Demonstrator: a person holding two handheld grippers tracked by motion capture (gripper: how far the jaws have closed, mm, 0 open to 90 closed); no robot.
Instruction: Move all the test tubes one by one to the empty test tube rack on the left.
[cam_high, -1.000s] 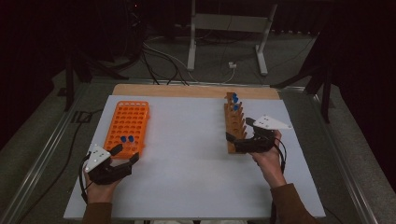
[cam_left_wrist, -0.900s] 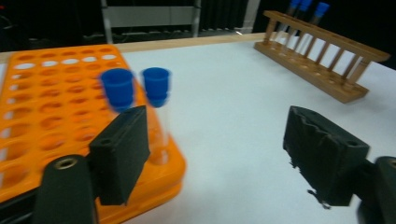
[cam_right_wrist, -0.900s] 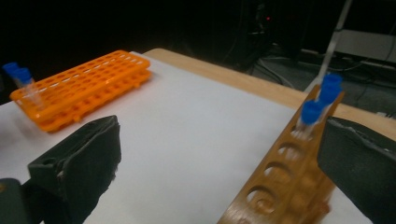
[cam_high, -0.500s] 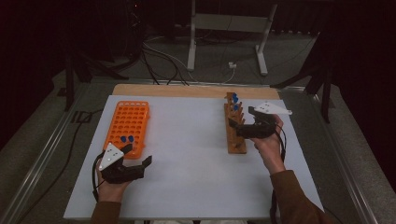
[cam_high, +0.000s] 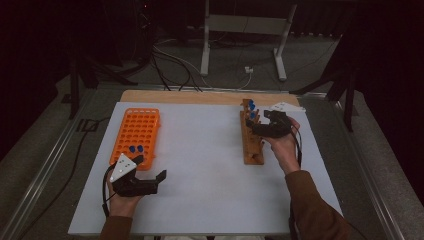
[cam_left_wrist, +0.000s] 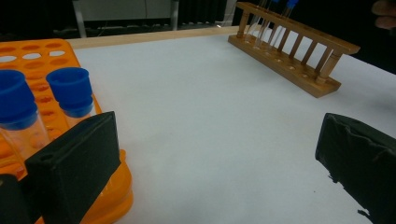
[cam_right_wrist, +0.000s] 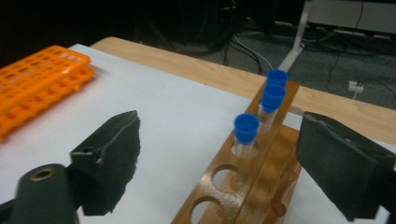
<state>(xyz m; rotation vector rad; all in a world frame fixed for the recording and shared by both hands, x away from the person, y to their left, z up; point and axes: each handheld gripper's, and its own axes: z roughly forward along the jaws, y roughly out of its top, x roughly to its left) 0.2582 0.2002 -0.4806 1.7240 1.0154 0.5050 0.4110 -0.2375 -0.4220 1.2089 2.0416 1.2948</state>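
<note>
**Right gripper moves up the wooden rack toward the capped tubes**

Nearest you, at about 7 o'clock on the white table (cam_high: 210, 165), your left gripper (cam_high: 150, 167) now sits closer to the middle of the near edge than a second ago, jaws spread wide and holding nothing. Just beyond it, at 9 o'clock, the orange rack (cam_high: 135, 135) carries two blue-capped tubes (cam_high: 136, 149) in its near rows.

At 2 o'clock, your right gripper (cam_high: 257, 129) has slid from the wooden rack's near end up to its far half. Its jaws are released and empty, straddling the wooden rack (cam_high: 252, 150). That shift suggests you are lining up to pick the nearest of the three remaining tubes.

The right gripper view shows what the high view blurs: three blue-capped tubes in the rack (cam_right_wrist: 246, 128) standing in a row, with empty holes in front of them, and the front tube between the open jaws but not yet touched. The left gripper view shows the two transferred tubes (cam_left_wrist: 70, 91) close beside its left jaw, upright in the orange rack (cam_left_wrist: 42, 60).
</note>
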